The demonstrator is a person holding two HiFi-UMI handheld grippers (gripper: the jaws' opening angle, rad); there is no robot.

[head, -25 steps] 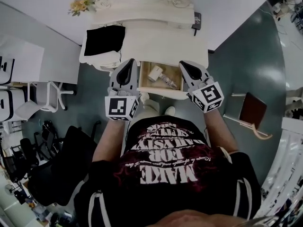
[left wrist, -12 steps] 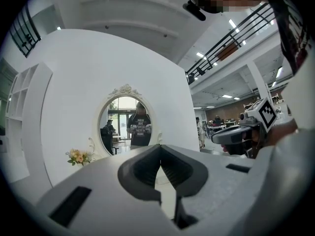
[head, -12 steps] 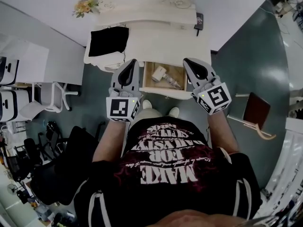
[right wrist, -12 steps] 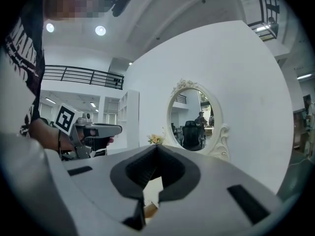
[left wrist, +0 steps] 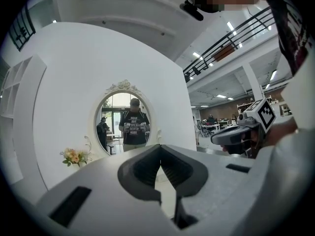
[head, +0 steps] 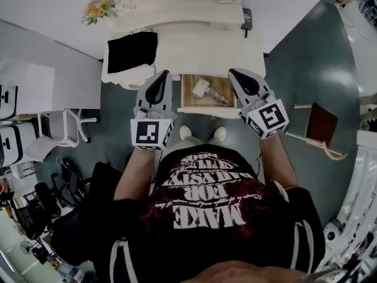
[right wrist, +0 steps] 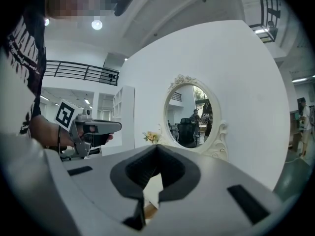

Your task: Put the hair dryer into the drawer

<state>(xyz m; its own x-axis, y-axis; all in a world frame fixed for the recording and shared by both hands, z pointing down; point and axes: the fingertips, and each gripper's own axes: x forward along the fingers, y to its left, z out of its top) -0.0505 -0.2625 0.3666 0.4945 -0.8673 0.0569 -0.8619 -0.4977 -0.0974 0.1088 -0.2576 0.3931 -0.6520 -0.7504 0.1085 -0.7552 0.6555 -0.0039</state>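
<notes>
The white hair dryer (head: 201,89) lies inside the open wooden drawer (head: 210,111) of the white dressing table (head: 200,52), its cord trailing to the right. My left gripper (head: 161,76) hovers just left of the drawer, shut and holding nothing. My right gripper (head: 237,75) hovers just right of the drawer, also shut and holding nothing. Both point level towards the table. In the left gripper view the left gripper (left wrist: 162,173) faces the oval mirror (left wrist: 124,124). In the right gripper view the right gripper (right wrist: 156,167) shows a sliver of the drawer below its tips.
A black cloth (head: 132,50) lies on the table's left part, with flowers (head: 96,10) behind it and a dark small device (head: 246,17) at the back right. A white chair (head: 65,125) stands at the left and a brown stool (head: 321,135) at the right. The person's feet (head: 187,133) are below the drawer.
Both grippers have lifted a little while staying on either side of the drawer. The hair dryer lies in the open drawer as before.
</notes>
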